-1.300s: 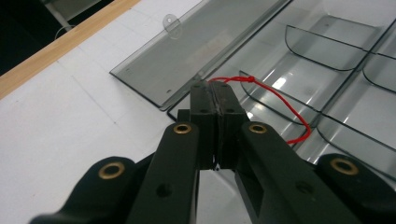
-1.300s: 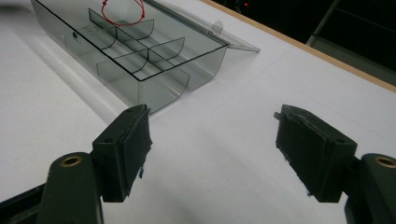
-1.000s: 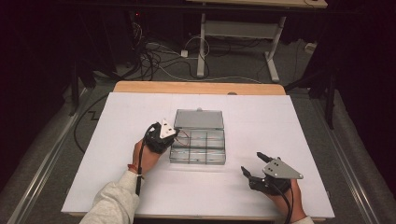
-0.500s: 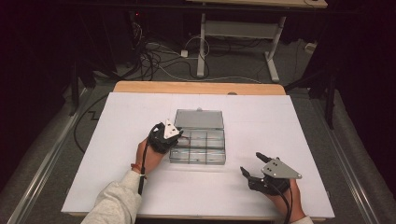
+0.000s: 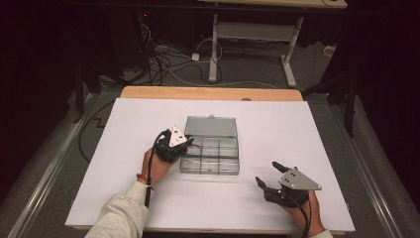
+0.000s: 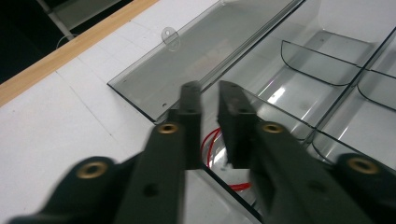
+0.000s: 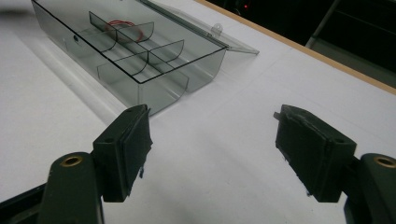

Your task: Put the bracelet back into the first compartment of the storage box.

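Red wire loop [image 6: 212,140] lies in the near-left compartment of the clear divided organizer box [image 5: 210,156], mid-table, directly under the left gripper [image 6: 208,93]. Nearest the person, right gripper [image 7: 212,140] rests on the white tabletop [image 5: 124,148] well apart from the box, jaws spread wide and empty; judged to be idle, out of the way. Left gripper hangs over the box's left corner, tips tilted down into the compartment. Its jaws have just been opening; a narrow gap shows, nothing pinched between them, so the loop reads as just dropped. Beyond, hinged lid [image 5: 210,127] lies flat open behind the box, leaving the compartments reachable.
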`<state>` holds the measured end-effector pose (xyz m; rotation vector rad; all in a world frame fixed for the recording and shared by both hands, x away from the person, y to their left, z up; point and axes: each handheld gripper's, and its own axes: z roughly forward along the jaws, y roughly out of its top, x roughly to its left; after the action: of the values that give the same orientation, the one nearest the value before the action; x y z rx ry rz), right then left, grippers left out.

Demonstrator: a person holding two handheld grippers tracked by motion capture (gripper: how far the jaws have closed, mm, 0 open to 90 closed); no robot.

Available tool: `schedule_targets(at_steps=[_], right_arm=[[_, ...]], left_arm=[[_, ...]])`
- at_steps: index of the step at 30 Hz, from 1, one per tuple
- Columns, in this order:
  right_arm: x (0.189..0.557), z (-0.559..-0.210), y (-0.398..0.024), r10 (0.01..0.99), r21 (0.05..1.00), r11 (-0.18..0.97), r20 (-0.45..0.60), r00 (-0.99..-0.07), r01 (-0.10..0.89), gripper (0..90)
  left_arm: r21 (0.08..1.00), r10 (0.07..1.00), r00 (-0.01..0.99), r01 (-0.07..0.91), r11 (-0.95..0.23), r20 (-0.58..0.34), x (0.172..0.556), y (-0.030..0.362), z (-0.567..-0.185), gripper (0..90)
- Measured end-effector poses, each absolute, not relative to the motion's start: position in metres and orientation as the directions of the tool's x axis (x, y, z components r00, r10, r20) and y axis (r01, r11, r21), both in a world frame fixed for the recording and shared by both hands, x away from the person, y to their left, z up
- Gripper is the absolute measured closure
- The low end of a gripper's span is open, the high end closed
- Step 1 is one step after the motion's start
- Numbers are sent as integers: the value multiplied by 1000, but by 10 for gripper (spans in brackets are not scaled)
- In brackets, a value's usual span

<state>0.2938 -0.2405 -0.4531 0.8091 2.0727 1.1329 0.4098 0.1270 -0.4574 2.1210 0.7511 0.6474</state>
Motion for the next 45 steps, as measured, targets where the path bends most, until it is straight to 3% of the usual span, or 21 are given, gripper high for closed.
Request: schedule_targets(at_steps=[4,14,32,36,45], right_arm=[[294,-453,-241,758,874,438,-232,-610,212,264],[293,-452,-240,755,872,443,-239,-610,207,263],[293,-452,-240,750,871,450,-248,-614,197,261],[293,-452,-240,750,871,449,-248,-613,198,261],[293,-452,-239,750,875,444,-244,-615,195,259]], left_arm=[[811,691,695,281,-514,197,408,128,-455,750],[822,697,683,258,-508,217,405,130,-449,645],[844,699,685,238,-481,205,397,129,-443,265],[859,689,702,229,-458,180,393,130,-440,220],[849,650,734,202,-489,199,385,126,-436,217]])
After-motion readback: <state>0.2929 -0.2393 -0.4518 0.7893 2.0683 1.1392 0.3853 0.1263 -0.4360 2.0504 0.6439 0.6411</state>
